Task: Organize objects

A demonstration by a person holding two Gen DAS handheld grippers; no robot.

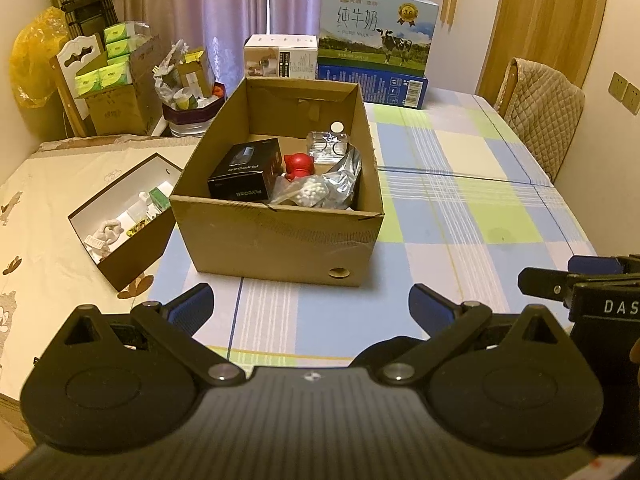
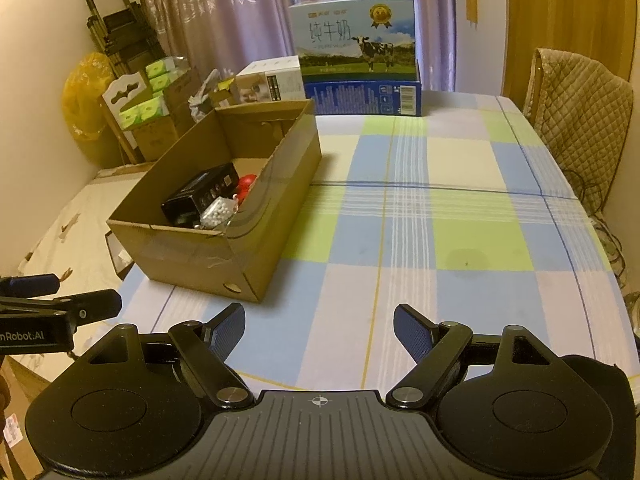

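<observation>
- The left gripper (image 1: 312, 306) hovers low over the checked tablecloth (image 1: 460, 208), its blue-padded fingers (image 1: 192, 304) spread wide with nothing between them.
- The right gripper (image 2: 319, 330) sits just beside it on the near edge of the table, fingers (image 2: 412, 332) likewise wide apart and empty; part of each gripper shows at the edge of the other's view.
- Straight ahead of the left gripper stands an open cardboard box (image 1: 280, 236) on the tablecloth — well clear of both sets of fingers.
- Inside the box lie a black carton (image 1: 244, 172) on the left, a small red figure (image 1: 298, 166) just beside it, a clear bag of white beads (image 1: 308, 192) at the front, a silver foil pouch (image 1: 344, 176) to the right and a clear plastic case (image 1: 328, 146) at the back.
- To the left of the box, touching its corner, a brown-edged tray (image 1: 132, 260) with a white inside holds small odds and ends, too small to name.
- At the far end of the table a milk carton case (image 1: 376, 28) stands on a blue box (image 1: 372, 84), with a white box (image 1: 280, 58) to their left.
- A chair with a quilted cover (image 2: 580, 112) stands at the right side of the table.
</observation>
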